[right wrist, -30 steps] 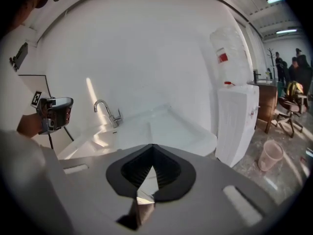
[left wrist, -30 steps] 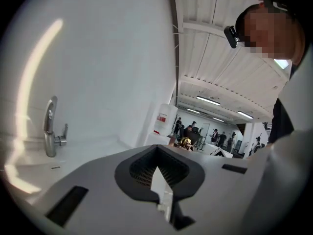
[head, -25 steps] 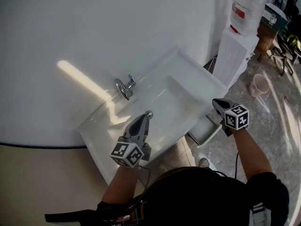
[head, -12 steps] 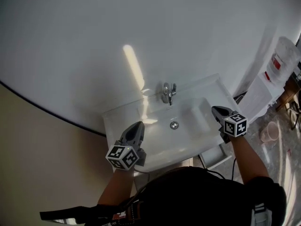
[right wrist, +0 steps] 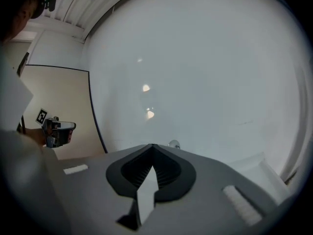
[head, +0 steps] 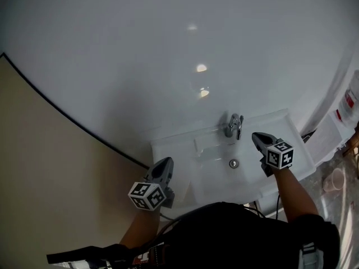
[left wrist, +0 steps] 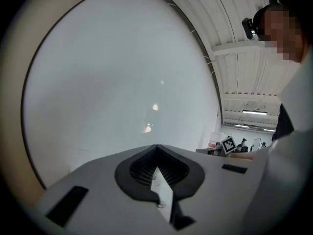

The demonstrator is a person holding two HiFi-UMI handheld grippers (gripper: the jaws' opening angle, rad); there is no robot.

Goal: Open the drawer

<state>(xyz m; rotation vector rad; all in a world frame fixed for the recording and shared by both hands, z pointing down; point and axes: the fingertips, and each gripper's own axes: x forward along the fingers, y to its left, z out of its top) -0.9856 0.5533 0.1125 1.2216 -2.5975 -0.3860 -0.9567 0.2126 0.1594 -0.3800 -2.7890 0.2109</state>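
Observation:
No drawer shows in any view; my body covers the space below the white sink (head: pixel 168 150) in the head view. My left gripper (head: pixel 164 162) hangs over the sink's left front corner, its jaws closed with nothing between them (left wrist: pixel 156 147). Over the right side of the basin, near the chrome faucet (head: pixel 234 125), my right gripper (head: pixel 257 137) is also shut and empty (right wrist: pixel 152 146). Both point at the plain white wall (head: pixel 168 49) behind the sink. Each gripper view catches the other gripper off to one side.
The drain (head: pixel 234 163) sits in the middle of the basin. A beige wall panel (head: pixel 39 172) borders the white wall on the left. At the right edge stand a white unit (head: pixel 332 133) and a pink bucket (head: pixel 336 179) on the floor.
The head view has swung so the sink slid to the lower right, and the open drawer seen below it has left the picture. Both grippers rose and shifted left along the sink, still closed.

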